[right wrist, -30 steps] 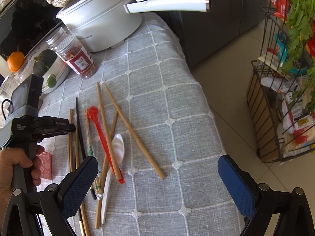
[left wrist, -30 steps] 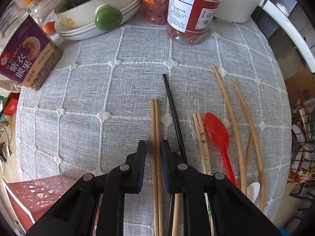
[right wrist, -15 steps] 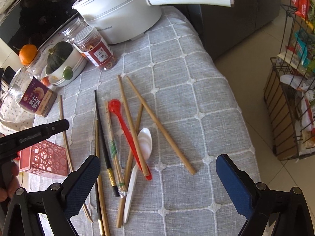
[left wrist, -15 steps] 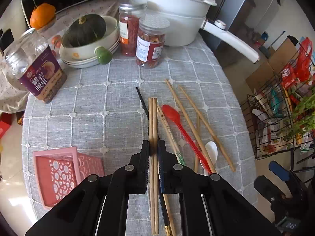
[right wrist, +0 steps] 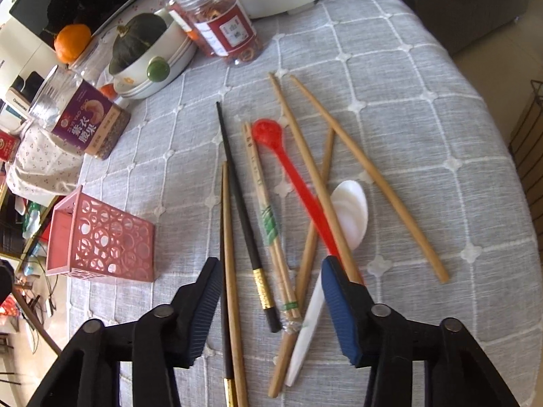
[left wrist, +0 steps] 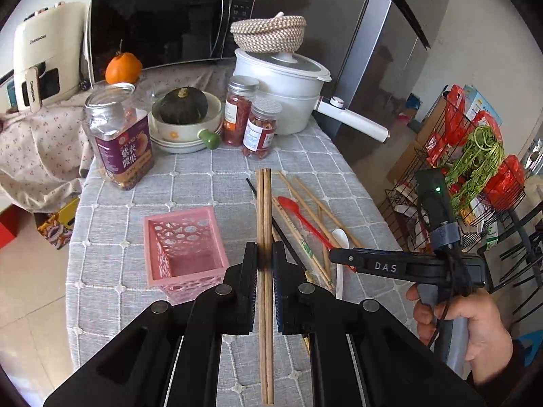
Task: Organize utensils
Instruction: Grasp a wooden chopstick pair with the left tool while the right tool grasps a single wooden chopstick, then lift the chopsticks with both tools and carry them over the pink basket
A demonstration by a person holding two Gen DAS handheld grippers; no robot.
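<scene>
**Chopsticks lifted, next pick lining up**

While the left gripper [left wrist: 264, 264] stays clamped on a pair of wooden chopsticks [left wrist: 264, 210], the sticks now stand clear of the tablecloth [left wrist: 112, 271], whereas a second ago they lay flat on it among the other utensils. The pair runs straight out between the pads, its far tips reaching toward the jars [left wrist: 261, 125] at the back. Just to the left of it sits the pink basket [left wrist: 185, 247], upright with its mouth open and nothing showing inside. That lift matters — the first pair is out of the pile and, by my reading, only needs carrying across and tipping into the basket.

On the other side, the right gripper [right wrist: 271, 291] has come down over the remaining pile, and its jaws have just been closing from wide open to about half. They are not pressing on anything yet: several pieces lie in the gap — a black chopstick [right wrist: 237, 200] with a gold band, a paper-wrapped pair [right wrist: 268, 217] and a brown stick [right wrist: 312, 234]. The right pad sits close to the red spoon [right wrist: 298, 183] and the white spoon [right wrist: 351, 213]; whether it touches them I cannot tell. Another stick [right wrist: 229, 254] runs along the left pad.

Beyond these, two longer sticks [right wrist: 366, 169] lie splayed toward the table edge. With so much between the jaws, a full close could gather a mixed bunch rather than one matched pair.
</scene>
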